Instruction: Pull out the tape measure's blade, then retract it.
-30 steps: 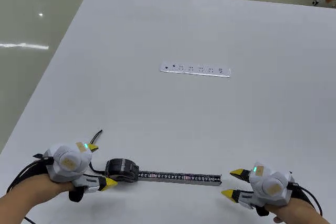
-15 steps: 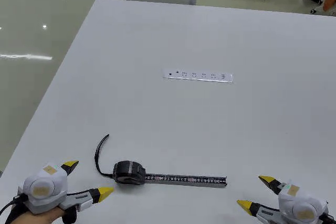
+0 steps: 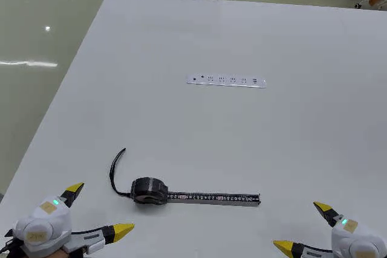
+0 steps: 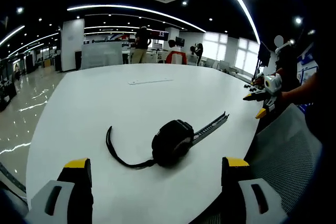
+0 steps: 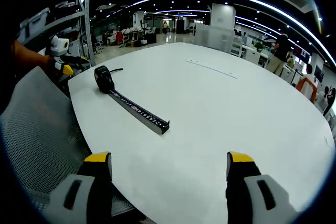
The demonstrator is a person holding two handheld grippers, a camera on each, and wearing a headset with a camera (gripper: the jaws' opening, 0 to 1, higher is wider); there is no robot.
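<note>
Head view puts the left hand-held gripper [image 3: 98,209] at the near-left edge of the counter [image 3: 242,137] and the right hand-held gripper [image 3: 302,226] at the near-right. Both have their yellow-tipped jaws spread wide and hold nothing. Between them, touching neither, lies the tape measure [image 3: 149,190], its dark blade [image 3: 213,197] drawn out flat along the smooth white top toward the right-hand side. A thin black strap [image 3: 115,170] curls off the case's other side. Farther back sits a flat white power strip [image 3: 226,80]. Left gripper view shows the case close up as rounded and matte black. Right gripper view shows the blade's printed scale and squared end, with a grey perforated mesh panel [image 5: 37,129] beside the counter's rim.
</note>
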